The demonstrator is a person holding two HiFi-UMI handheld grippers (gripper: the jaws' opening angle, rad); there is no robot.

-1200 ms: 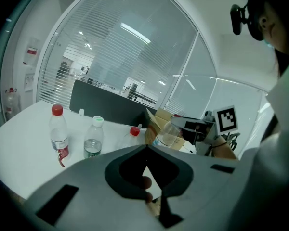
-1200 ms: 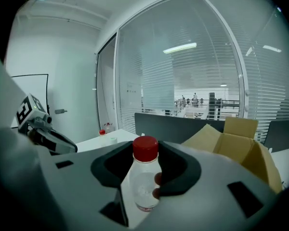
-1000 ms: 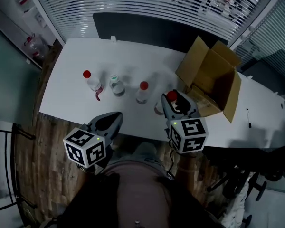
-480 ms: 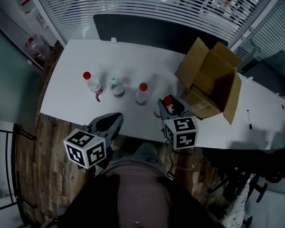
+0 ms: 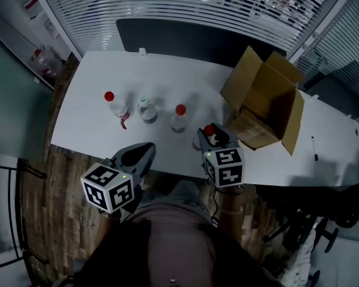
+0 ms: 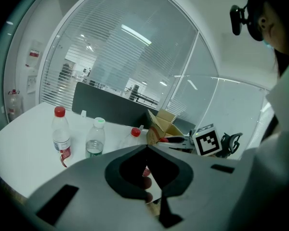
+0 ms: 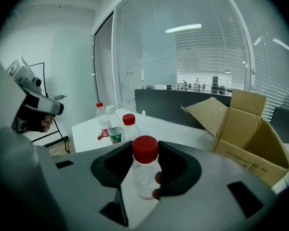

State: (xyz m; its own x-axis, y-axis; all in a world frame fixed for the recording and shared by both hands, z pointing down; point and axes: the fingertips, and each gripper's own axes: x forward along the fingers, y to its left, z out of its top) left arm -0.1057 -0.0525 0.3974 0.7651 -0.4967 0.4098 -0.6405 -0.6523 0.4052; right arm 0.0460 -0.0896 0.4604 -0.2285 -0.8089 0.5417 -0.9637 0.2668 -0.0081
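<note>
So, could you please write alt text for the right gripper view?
The right gripper is shut on a clear red-capped bottle, held upright. Beyond it, a white table carries three more bottles at left and an open cardboard box at right.

A short row of dark printed characters, seemingly digits, is seen low on the outer wall of the cardboard box; it is too small to be read with certainty. A red label is carried by the red-capped bottle and a green one by the green-capped bottle, but no words can be made out on either. No print can be read on the clear bottle clamped in the right gripper. Black-and-white square markers, not lettering, are borne by the cubes of the left gripper and the right gripper. Two small wall signs with red marks are too blurred to be read.
</note>
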